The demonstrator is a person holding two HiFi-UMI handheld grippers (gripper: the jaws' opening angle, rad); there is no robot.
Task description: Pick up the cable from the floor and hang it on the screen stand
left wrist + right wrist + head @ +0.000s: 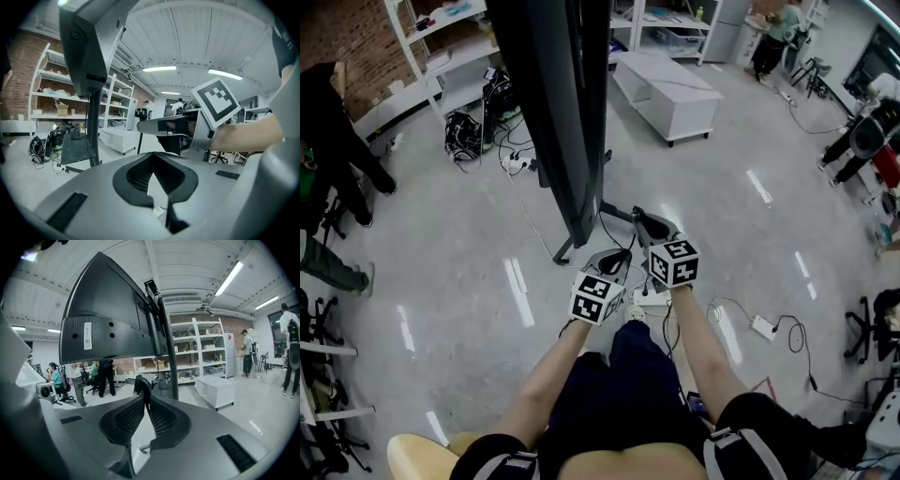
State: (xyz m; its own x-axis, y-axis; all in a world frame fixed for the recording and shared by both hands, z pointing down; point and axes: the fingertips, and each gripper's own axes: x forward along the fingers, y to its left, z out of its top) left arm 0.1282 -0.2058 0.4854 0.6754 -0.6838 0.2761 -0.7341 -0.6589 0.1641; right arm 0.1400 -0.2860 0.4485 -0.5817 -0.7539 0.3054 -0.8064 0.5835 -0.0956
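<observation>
Jaws of right gripper (143, 398) nearly closed, pinching black cable (141, 385) at the tips, raised near the pole of the screen stand (168, 352). Left gripper (152, 157) jaws pressed tip to tip, nothing visible between them, close beside the right gripper.

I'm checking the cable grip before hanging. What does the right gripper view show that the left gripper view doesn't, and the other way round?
Only the right gripper view: the black cable pinched at the right gripper's jaw tips, and the screen's ribbed back. Only the left gripper view: the right gripper from the side, with its marker cube and the person's forearm. Both: the screen stand's pole, the white cabinet and the wall shelves.
</observation>
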